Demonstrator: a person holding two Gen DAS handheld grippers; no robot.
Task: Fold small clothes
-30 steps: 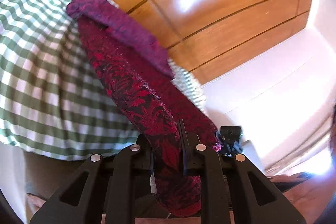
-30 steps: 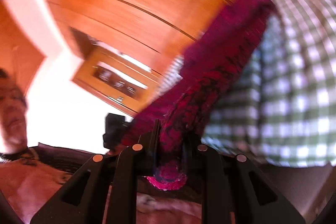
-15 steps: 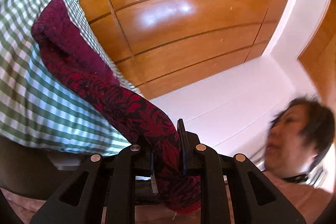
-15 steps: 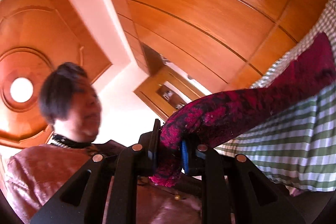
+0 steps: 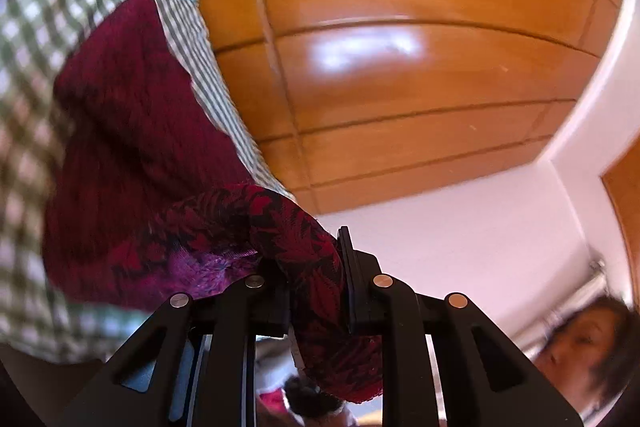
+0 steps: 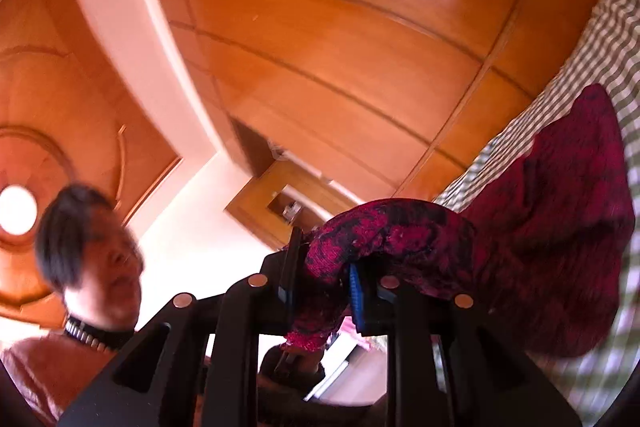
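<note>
Left wrist: low, close, looking up past the red garment (image 5: 168, 163) toward the wood ceiling (image 5: 400, 67)
Right wrist: likewise, garment at right
Shared: garment, ceiling

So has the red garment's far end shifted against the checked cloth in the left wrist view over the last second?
Yes. The red garment was stretched long and narrow across the checked cloth; now it has bunched wide and sits nearer the left gripper.

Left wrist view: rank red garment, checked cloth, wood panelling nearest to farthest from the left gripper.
1. Red garment: clamped in the left gripper.
2. Checked cloth: under the garment, left side.
3. Wood panelling: beyond the cloth's edge, upper right.
</note>
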